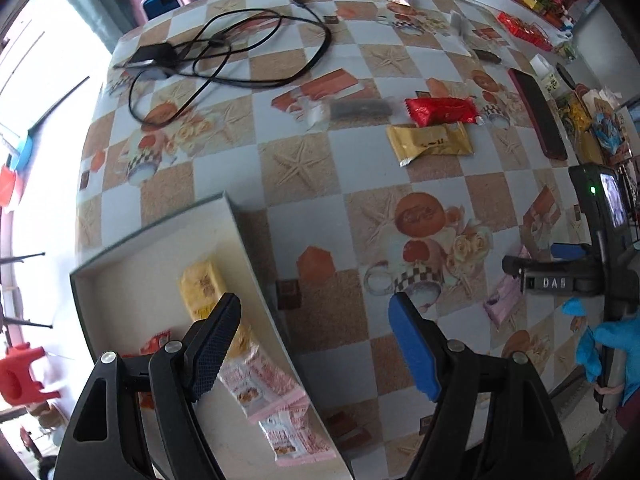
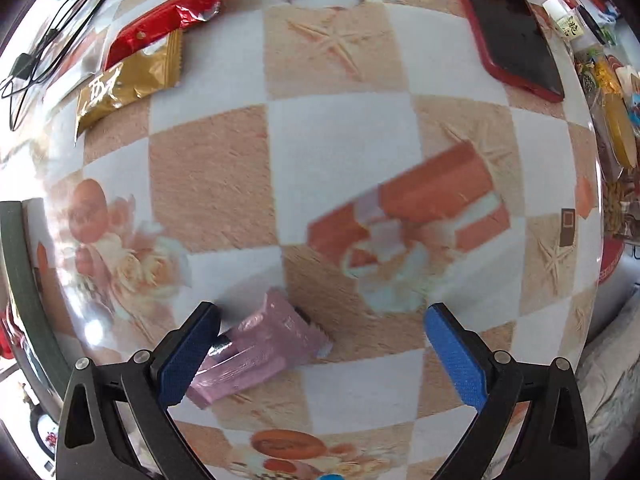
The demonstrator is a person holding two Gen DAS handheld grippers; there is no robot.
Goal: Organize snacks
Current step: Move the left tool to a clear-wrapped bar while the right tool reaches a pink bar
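My left gripper (image 1: 316, 344) is open and empty, held over the right wall of a white box (image 1: 132, 280). In the box lie a yellow snack pack (image 1: 202, 284), pink-and-white packs (image 1: 260, 384) and a red pack (image 1: 156, 342). On the table lie a red snack (image 1: 442, 110), a gold snack (image 1: 430, 142) and a dark bar in clear wrap (image 1: 356, 109). My right gripper (image 2: 322, 346) is open, low over a pink snack pack (image 2: 260, 350), which lies between the fingers next to the left fingertip (image 2: 192, 350). The pink pack also shows in the left wrist view (image 1: 504, 300).
A checkered patterned tablecloth (image 1: 304, 160) covers the table. A black cable with adapter (image 1: 224, 52) lies at the far left. A red-cased phone (image 2: 516, 28) lies at the right. More packets crowd the table's far right edge (image 1: 584, 116).
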